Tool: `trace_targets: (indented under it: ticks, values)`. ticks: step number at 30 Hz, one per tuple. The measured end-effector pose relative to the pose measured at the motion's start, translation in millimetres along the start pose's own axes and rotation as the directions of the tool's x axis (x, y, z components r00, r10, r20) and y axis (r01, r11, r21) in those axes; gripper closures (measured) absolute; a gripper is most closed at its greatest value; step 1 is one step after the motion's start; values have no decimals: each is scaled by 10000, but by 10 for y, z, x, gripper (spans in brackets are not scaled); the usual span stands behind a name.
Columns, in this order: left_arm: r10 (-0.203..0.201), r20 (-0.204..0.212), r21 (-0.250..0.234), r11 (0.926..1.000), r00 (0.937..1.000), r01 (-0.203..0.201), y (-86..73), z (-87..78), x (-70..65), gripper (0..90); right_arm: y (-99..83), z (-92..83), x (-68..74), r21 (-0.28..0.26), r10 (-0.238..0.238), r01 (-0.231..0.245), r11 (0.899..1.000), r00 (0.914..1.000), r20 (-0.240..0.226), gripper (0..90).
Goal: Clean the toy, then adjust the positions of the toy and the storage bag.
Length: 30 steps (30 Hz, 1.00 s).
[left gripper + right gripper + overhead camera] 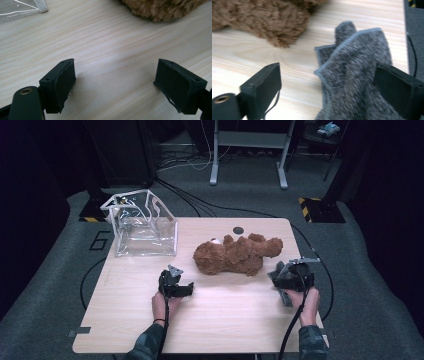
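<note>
Grey cloth (357,75) between parted right jaws, near table edge (320,320) | left jaws parted over bare wood | bear (235,254) beside

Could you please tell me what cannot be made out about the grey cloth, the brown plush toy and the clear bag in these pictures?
- Grey cloth: lower part cut off by the right gripper view's bottom edge; in the high view the right hand-held gripper covers most of it.
- Brown plush toy: face too small in the high view; both gripper views crop it.
- Clear bag: contents too small and glary in the high view.
</note>
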<state>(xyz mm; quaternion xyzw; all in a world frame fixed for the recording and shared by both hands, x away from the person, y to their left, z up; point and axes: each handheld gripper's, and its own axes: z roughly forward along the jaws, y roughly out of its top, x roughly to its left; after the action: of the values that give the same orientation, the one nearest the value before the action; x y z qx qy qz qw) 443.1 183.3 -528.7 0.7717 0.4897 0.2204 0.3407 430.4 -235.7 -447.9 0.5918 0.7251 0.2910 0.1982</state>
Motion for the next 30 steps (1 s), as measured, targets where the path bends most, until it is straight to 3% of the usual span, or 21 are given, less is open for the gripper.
trace_targets:
  ticks: [7,11,14,16,18,21,30]
  values:
    - [-60,74,-21,10000,10000,60,5,9,-3,155,51,4,38,-200,-407,396,9990,9975,-573,0]
    - [300,260,65,9995,9992,-302,20,14,23,147,78,-7,41,-282,-523,504,9983,9960,-729,0]
    - [321,308,641,9974,9990,-340,82,-20,47,103,129,-27,36,-441,-547,513,9977,9953,-793,0]
    - [-315,818,362,9989,9961,286,170,-87,98,99,166,-17,29,-404,-467,431,9983,9946,-932,0]
    - [-358,933,255,9991,9950,335,212,-106,107,100,205,6,29,-399,-491,457,9982,9947,-903,0]
    - [-584,1428,-148,9980,9880,612,387,-159,89,105,263,34,53,-261,-540,515,9983,9932,-1030,0]
    - [-235,2033,-581,9977,9788,360,764,-185,-5,114,457,89,72,-277,-815,788,9965,9902,-1135,0]
